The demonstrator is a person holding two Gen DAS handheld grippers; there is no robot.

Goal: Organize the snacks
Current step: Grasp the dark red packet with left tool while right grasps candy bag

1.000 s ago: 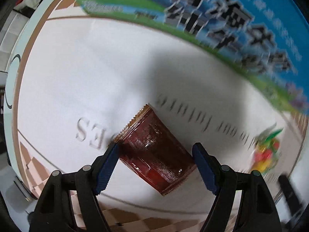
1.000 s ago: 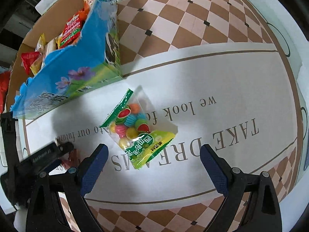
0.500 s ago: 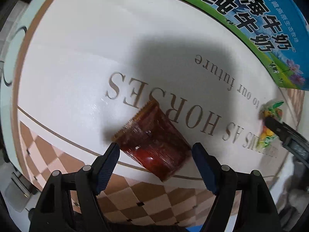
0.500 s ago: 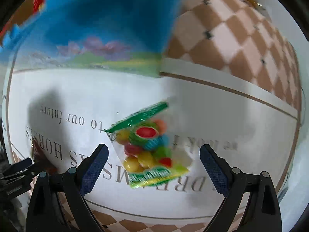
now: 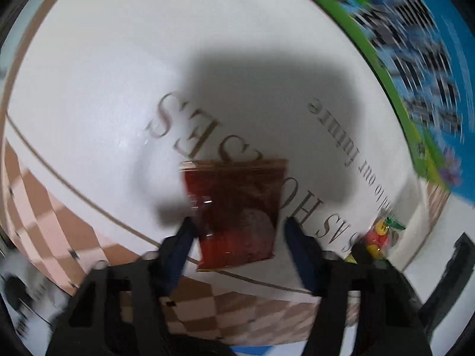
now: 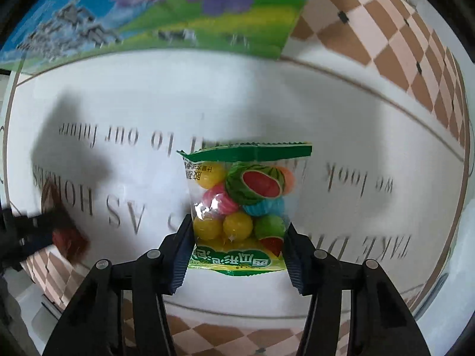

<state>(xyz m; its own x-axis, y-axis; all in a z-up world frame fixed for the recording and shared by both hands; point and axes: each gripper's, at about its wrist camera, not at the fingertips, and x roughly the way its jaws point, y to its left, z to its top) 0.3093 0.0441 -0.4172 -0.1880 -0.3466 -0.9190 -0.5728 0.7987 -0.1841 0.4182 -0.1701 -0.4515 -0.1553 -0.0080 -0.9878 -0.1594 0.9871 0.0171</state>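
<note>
A dark red snack packet (image 5: 234, 210) lies between the fingers of my left gripper (image 5: 237, 237), whose jaws have closed onto its sides. A clear bag of coloured fruit-shaped candy with a green top (image 6: 240, 204) sits between the fingers of my right gripper (image 6: 236, 243), which press its two sides. Both bags rest on the white tablecloth with printed lettering (image 6: 341, 112). The candy bag also shows in the left wrist view (image 5: 380, 234), and the red packet in the right wrist view (image 6: 69, 237).
A blue and green printed carton stands at the back of the cloth (image 6: 148, 17) and at the upper right of the left wrist view (image 5: 421, 68). A brown checked border (image 6: 386, 29) runs round the white cloth.
Both grippers have narrowed from wide open onto their bags. The right gripper moved forward and squared up to the candy bag. The left view swung, so the red packet now sits straight between the fingers.
</note>
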